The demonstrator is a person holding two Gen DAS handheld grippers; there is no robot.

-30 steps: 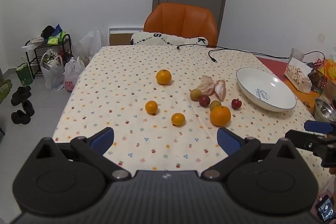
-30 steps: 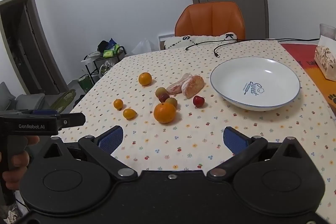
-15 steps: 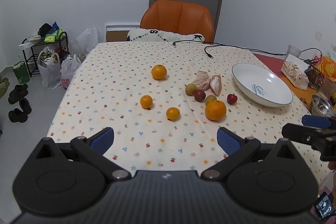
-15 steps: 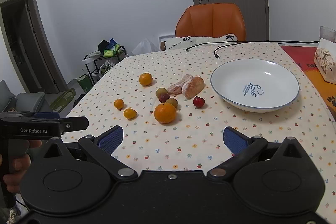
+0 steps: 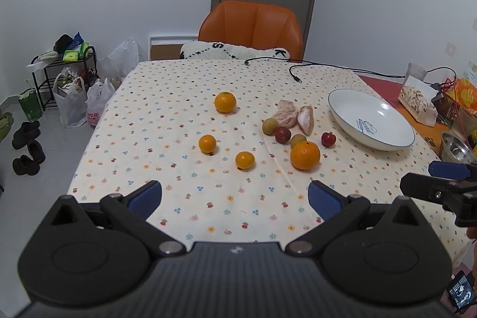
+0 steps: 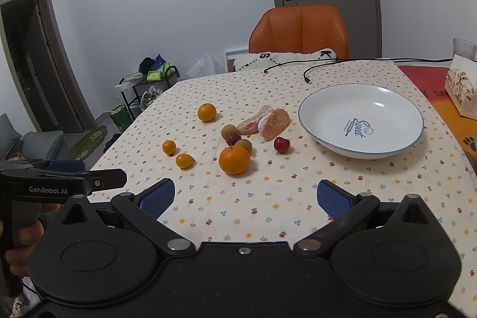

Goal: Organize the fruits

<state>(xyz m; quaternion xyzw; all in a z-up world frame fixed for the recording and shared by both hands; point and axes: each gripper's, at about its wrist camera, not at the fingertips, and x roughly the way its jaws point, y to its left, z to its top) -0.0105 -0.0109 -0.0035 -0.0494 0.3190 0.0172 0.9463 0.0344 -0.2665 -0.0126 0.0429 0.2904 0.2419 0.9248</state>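
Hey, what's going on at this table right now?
A person holds two grippers over a table of scattered fruit. The left gripper and right gripper are both open and empty, short of the fruit. The big orange, small oranges, peeled segments and a red fruit lie on the flowered tablecloth. The white bowl has nothing in it, so sorting hasn't started.

Large orange point(image 5: 305, 155) nearest, three small oranges point(image 5: 207, 143) apart to its left, peeled segments point(image 5: 306, 119) beside brown and red small fruits point(image 5: 282, 135), empty white bowl point(image 5: 399, 136) right, all on counter point(image 5: 179, 97)
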